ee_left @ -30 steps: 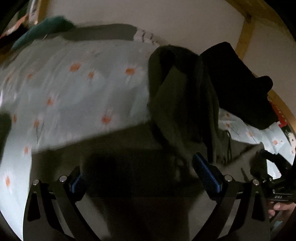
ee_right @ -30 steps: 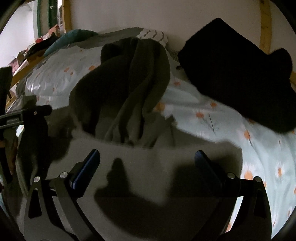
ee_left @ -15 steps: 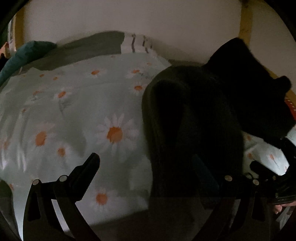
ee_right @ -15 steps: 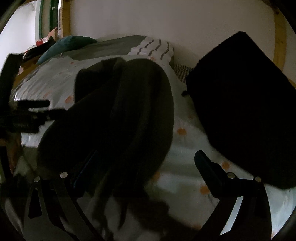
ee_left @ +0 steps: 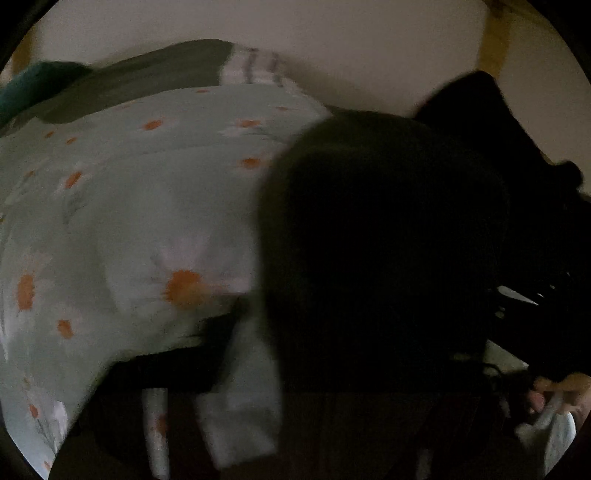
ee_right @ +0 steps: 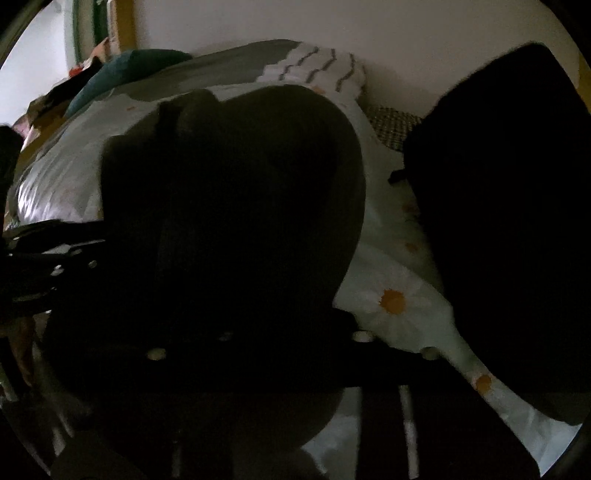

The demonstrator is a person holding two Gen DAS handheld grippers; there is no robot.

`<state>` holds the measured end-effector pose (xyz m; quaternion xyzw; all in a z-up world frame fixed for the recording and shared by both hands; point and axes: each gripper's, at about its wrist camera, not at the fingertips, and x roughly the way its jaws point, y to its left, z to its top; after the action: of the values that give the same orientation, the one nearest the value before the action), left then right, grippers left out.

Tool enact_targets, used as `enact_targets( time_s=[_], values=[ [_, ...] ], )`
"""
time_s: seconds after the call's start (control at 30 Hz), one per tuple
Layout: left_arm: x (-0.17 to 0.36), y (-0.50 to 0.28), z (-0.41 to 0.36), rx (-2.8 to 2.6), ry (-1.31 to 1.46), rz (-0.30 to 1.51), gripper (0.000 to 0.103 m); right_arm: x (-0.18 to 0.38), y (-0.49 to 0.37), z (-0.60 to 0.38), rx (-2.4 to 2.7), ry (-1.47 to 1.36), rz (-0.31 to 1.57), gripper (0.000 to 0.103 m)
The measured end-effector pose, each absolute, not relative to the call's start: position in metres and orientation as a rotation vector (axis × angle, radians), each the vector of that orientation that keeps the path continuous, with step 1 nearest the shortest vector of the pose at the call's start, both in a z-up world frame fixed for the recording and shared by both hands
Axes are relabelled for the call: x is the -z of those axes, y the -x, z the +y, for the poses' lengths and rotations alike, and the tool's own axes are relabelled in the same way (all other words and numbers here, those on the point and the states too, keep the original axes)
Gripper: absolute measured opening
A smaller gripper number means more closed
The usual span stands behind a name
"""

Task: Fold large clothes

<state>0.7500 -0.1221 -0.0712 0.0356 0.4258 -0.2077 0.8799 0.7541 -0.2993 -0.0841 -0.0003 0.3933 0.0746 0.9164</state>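
Fingers: both grippers' fingers sit in deep shadow under dark cloth; whether they are closed or apart cannot be told.
Garment [ee_right: 236, 229]: soft, dark olive, bunched into a rounded mound just ahead of both cameras, lying on the bedsheet [ee_left: 147, 206].
Bedsheet: pale, smooth, printed with orange-centred daisies.
Black garment [ee_right: 509, 221]: matte heap beside the mound, nearer the wall [ee_right: 369, 33].
Right hand [ee_left: 557, 391]: bare skin at the frame edge, low in the left view.

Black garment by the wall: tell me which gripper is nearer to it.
Right. The right gripper sits close beside the black garment; the left gripper is beyond the olive garment, farther off.
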Motion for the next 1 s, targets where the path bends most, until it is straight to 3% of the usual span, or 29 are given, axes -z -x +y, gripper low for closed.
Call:
enact_targets(
  time_s=[0.07, 0.13, 0.43, 0.63, 0.7, 0.8, 0.9, 1.0],
  values=[
    [0.066, -0.745, -0.129, 0.433, -0.091, 0.900, 0.015, 0.069, -0.742, -0.298, -0.215, -0.030, 0.766, 0.015],
    [0.056, -0.739, -0.129, 0.439, -0.080, 0.902, 0.012, 0.052, -0.728, -0.301, -0.238, -0.051, 0.723, 0.014],
    [-0.015, -0.658, -0.102, 0.460, -0.045, 0.780, 0.011, -0.015, -0.628, -0.268, -0.289, 0.192, 0.522, 0.014],
    [-0.011, -0.572, -0.080, 0.450, -0.038, 0.722, 0.011, -0.013, -0.535, -0.230, -0.338, 0.381, 0.391, 0.014],
    [0.011, -0.533, -0.071, 0.427, -0.029, 0.718, 0.015, 0.006, -0.501, -0.220, -0.346, 0.441, 0.391, 0.014],
    [0.043, -0.499, -0.062, 0.433, -0.020, 0.774, 0.032, 0.045, -0.459, -0.213, -0.375, 0.473, 0.448, 0.014],
    [0.074, -0.462, -0.050, 0.444, 0.026, 0.854, 0.038, 0.083, -0.432, -0.208, -0.378, 0.516, 0.517, 0.014],
    [0.080, -0.442, -0.042, 0.454, 0.039, 0.887, 0.061, 0.105, -0.413, -0.205, -0.372, 0.531, 0.569, 0.016]
  ],
)
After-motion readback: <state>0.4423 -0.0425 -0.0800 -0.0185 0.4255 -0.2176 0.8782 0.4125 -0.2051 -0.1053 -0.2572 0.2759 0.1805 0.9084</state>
